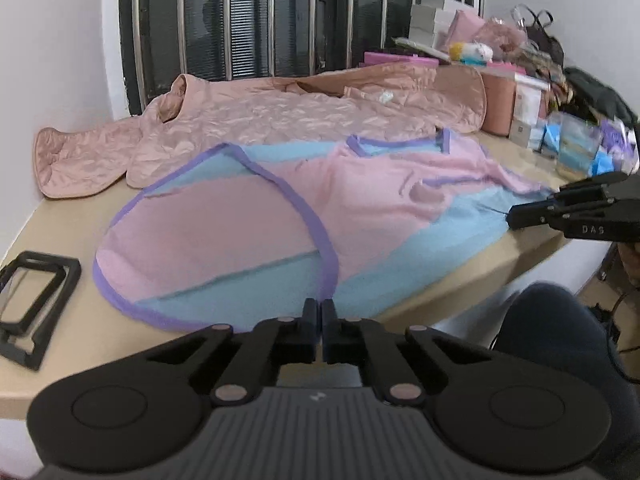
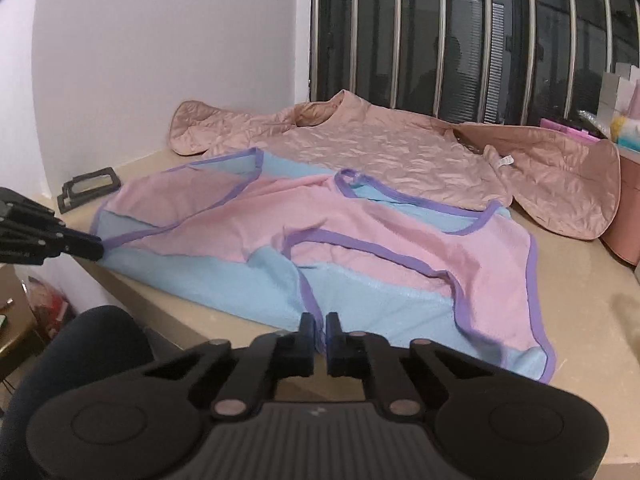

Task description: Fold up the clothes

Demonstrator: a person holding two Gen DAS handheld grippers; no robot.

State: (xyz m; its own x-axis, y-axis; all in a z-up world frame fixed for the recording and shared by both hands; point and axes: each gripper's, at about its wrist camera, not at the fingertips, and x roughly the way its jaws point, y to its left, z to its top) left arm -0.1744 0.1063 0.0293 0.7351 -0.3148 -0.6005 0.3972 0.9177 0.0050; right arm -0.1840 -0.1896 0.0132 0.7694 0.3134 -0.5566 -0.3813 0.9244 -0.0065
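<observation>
The left gripper point(image 1: 322, 312) is pinching the pink-and-blue fleece garment point(image 1: 280, 216) at its 6 o'clock purple hem; the right gripper point(image 2: 318, 326) is clamping the blue edge there too. Soft, light, floppy: grip trimmed edges.

Home room, laundry spot.
Beige counter point(image 1: 60, 208) by barred window point(image 1: 256, 16); quilted jacket point(image 1: 260, 120) at 12 o'clock, boxes and bags clutter point(image 1: 520, 80) at 2.
</observation>
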